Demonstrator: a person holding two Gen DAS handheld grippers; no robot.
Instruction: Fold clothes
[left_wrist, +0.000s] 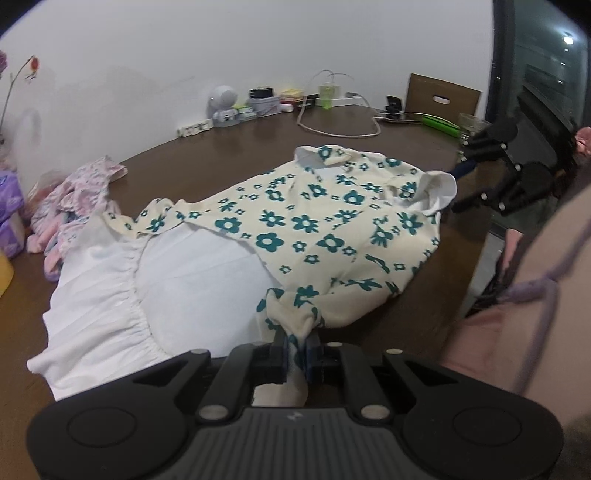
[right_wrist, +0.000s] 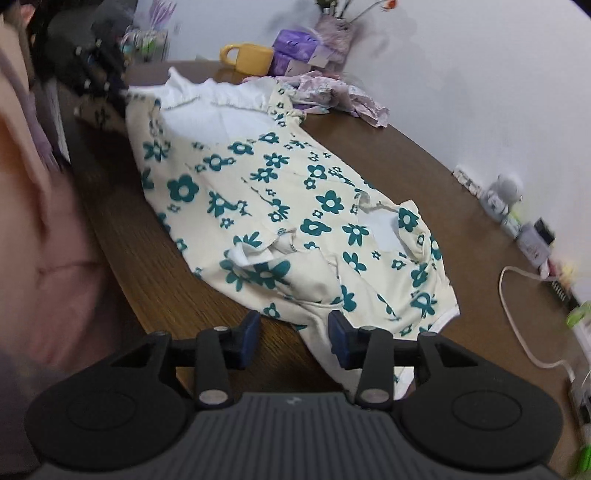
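Observation:
A cream dress with teal flowers (left_wrist: 325, 229) and a white skirt part (left_wrist: 147, 280) lies spread on the brown table (left_wrist: 229, 144). My left gripper (left_wrist: 297, 350) is shut on a bunched fold of the flowered cloth at the near edge. My right gripper (right_wrist: 293, 332) is open, its blue pads (right_wrist: 338, 332) on either side of the dress's sleeve end (right_wrist: 369, 317), just above the table. The dress (right_wrist: 280, 206) fills the right wrist view. The right gripper also shows in the left wrist view (left_wrist: 458, 184), at the far sleeve. The left gripper (right_wrist: 99, 81) shows far off in the right wrist view.
A pink-purple garment (left_wrist: 77, 195) lies crumpled at the left. A yellow mug (right_wrist: 251, 57), purple packs (right_wrist: 295, 48) and a vase stand beyond. A white cable (left_wrist: 332, 129), power strip (left_wrist: 194, 127), small items and a cardboard box (left_wrist: 441, 98) line the wall. The person's pink sleeve (left_wrist: 535, 295) is close.

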